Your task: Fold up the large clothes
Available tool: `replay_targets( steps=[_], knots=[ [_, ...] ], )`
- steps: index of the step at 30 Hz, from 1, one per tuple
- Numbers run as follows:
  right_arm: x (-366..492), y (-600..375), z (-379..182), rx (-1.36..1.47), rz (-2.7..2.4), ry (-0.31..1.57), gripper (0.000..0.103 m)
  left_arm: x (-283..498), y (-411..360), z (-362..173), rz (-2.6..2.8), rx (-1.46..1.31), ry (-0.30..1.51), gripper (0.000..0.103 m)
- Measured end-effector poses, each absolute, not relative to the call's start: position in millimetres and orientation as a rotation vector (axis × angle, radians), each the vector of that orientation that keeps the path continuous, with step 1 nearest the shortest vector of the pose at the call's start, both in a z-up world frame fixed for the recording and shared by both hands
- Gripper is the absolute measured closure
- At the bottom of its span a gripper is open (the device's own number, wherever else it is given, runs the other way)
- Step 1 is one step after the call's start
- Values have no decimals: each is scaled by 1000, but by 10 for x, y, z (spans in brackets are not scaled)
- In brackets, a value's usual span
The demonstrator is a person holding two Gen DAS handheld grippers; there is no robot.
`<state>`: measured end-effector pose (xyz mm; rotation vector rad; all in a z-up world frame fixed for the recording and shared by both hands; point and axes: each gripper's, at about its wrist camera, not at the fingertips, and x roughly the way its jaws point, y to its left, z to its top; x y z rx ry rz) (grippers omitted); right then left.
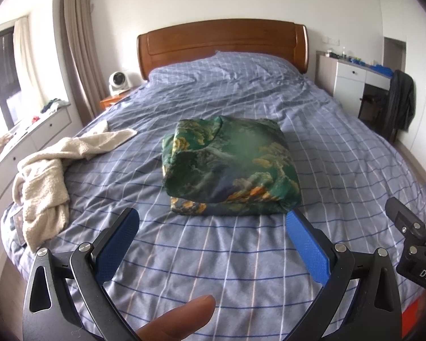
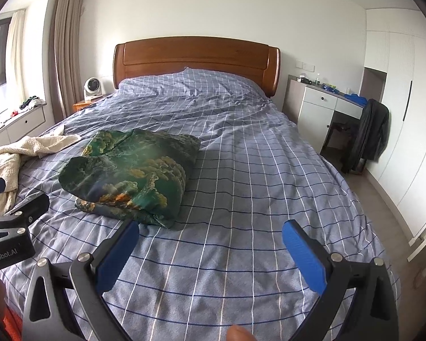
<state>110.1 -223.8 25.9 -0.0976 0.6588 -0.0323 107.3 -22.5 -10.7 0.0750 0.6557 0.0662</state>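
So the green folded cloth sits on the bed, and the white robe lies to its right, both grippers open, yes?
Not quite: the white robe lies to the left of the green cloth, as the left wrist view shows. The rest holds: the cloth sits on the bed, and both the left gripper and right gripper are open.

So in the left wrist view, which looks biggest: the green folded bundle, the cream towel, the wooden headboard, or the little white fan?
As they appear:
1. Wooden headboard
2. Green folded bundle
3. Cream towel
4. White fan
The first three look close, and the headboard lies farther off, so their order is unsure.
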Motion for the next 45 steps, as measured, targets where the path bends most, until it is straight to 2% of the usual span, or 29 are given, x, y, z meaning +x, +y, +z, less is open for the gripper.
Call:
replay_targets(
  steps=[23, 45],
  knots=[
    [1187, -2012, 221, -119, 26, 707, 1, 1105, -169, -150, 62, 69, 685, 0],
    [1014, -2041, 441, -116, 21, 711, 1, 974, -120, 64, 38, 41, 671, 0]
  ],
)
